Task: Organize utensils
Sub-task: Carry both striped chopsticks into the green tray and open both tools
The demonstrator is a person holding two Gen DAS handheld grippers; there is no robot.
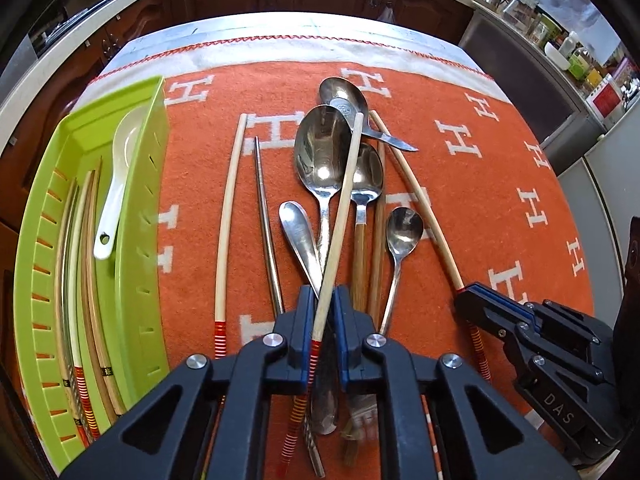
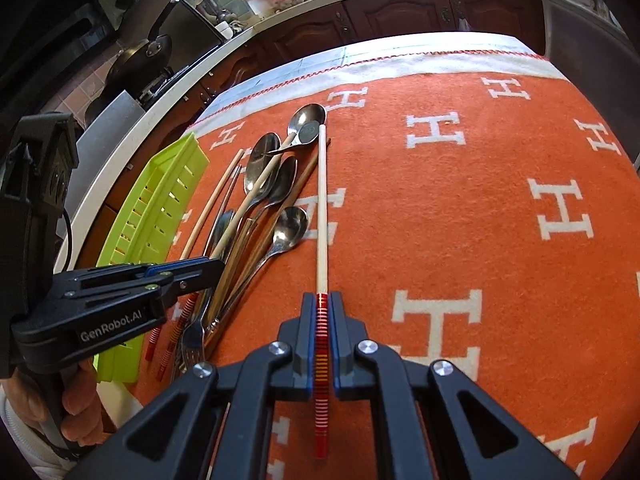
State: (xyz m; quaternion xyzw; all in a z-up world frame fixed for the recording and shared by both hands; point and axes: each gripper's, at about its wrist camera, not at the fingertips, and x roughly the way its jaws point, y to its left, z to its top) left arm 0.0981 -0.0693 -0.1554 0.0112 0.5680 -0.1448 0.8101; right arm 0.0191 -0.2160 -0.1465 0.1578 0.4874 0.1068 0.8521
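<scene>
The left gripper (image 1: 325, 308) has its jaws clenched on a pale wooden chopstick with red-striped end (image 1: 340, 220), which slants up toward one o'clock over a pile of steel spoons (image 1: 322, 152) at the centre of the orange cloth with white H letters (image 1: 460, 208) covering the surface. At three o'clock from it, the right gripper (image 2: 322, 304) grasps a second pale red-banded chopstick (image 2: 322, 200) lying toward twelve o'clock. A lime-green plastic slotted tray (image 1: 140, 216) at nine o'clock holds a white ceramic spoon (image 1: 116, 184) and several chopsticks.

Pale red-banded chopsticks (image 1: 340, 216) and steel spoons (image 1: 322, 152) lie heaped beside green tray (image 1: 144, 184).
</scene>
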